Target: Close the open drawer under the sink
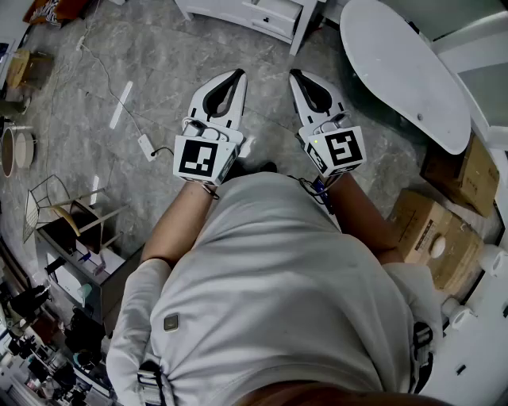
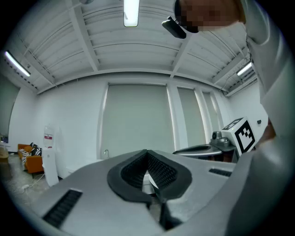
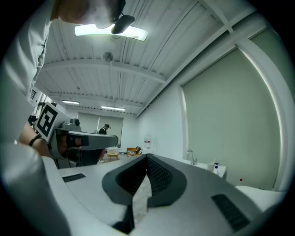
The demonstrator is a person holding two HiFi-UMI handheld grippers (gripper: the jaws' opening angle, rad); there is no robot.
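A white cabinet (image 1: 266, 14) with drawer fronts stands at the top edge of the head view; I cannot tell whether a drawer stands open. A faucet (image 3: 190, 156) on a white counter shows far off in the right gripper view, and a small faucet (image 2: 105, 152) also shows in the left gripper view. My left gripper (image 1: 236, 74) (image 2: 147, 151) and right gripper (image 1: 294, 73) (image 3: 147, 156) are held level side by side in front of the person's body, well short of the cabinet. Both are shut, with nothing between their jaws.
A white oval tabletop (image 1: 401, 67) stands at the upper right, with cardboard boxes (image 1: 432, 238) below it. A power strip (image 1: 145, 145) with its cable lies on the grey stone floor at the left, near a wire rack (image 1: 48, 202). A person (image 3: 106, 128) stands far back.
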